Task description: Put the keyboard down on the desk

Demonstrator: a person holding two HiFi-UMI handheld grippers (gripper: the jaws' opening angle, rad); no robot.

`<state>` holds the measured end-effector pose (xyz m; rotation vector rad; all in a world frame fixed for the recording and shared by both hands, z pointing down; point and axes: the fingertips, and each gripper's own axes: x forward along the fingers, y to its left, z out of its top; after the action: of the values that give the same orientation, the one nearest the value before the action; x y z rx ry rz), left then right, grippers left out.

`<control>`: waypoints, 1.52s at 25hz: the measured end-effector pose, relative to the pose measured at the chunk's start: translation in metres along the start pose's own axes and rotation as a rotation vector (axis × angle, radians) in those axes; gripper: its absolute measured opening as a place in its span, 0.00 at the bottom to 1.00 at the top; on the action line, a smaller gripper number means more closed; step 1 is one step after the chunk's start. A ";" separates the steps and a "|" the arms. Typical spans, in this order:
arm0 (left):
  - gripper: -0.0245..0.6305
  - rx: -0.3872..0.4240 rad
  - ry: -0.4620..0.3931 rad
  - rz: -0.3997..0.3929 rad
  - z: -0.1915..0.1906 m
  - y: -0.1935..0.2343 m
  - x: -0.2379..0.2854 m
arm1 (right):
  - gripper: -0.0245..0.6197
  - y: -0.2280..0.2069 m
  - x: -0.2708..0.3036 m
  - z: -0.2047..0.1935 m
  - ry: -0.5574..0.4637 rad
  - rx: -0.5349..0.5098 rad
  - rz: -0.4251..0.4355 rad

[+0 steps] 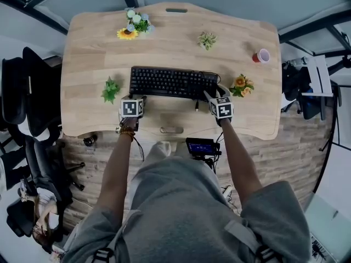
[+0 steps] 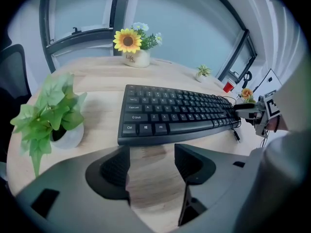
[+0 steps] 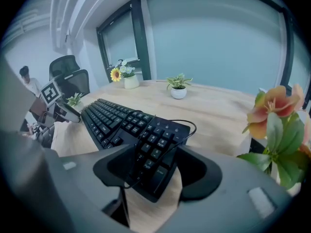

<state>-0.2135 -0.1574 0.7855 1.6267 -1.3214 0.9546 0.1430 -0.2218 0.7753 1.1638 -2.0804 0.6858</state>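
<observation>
Keyboard: the keyboard (image 1: 173, 82) lies in the middle of the desk (image 1: 88, 53), between a small green plant (image 1: 110, 90) on its left and a pot of orange flowers (image 1: 242, 85) on its right; in the left gripper view it looks flat on the wood
Long axis: it runs left to right across the desk, roughly parallel to the near edge; the space bar row faces the person, the number pad end is on the right, and the cable (image 3: 183, 124) loops off the back near that end
Left gripper: the left gripper (image 2: 152, 152) sits just in front of the keyboard's left front corner, jaws apart with only bare desk between them, not touching the keyboard
Right gripper: the right gripper (image 3: 153, 155) has the front corner of the number pad end between its jaws; both jaws appear to press on it, so I read it as gripping the keyboard; a strand of cable crosses the same gap
Why held so: one gripper at each end suits a long, light board; a hold on a single corner would let it swing, so it makes sense only with the board resting on the desk
Stage: placing looks nearly done; what is left, as I judge, is for the right jaws to part and draw back toward the person
Risk: the cable between the right jaws could snag and pull that end askew
</observation>
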 end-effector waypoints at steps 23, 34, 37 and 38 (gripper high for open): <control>0.48 0.164 -0.490 -0.018 0.130 -0.050 -0.128 | 0.47 0.058 -0.097 0.156 -0.411 -0.123 -0.071; 0.48 0.244 -0.807 -0.028 0.189 -0.089 -0.247 | 0.47 0.115 -0.189 0.237 -0.645 -0.153 -0.133; 0.48 0.262 -0.882 -0.038 0.197 -0.101 -0.276 | 0.47 0.132 -0.214 0.254 -0.688 -0.148 -0.139; 0.48 0.267 -0.907 -0.041 0.198 -0.105 -0.286 | 0.47 0.138 -0.222 0.259 -0.703 -0.149 -0.138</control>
<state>-0.1448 -0.2227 0.4343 2.4320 -1.7662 0.3474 0.0373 -0.2209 0.4229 1.5968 -2.5163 0.0358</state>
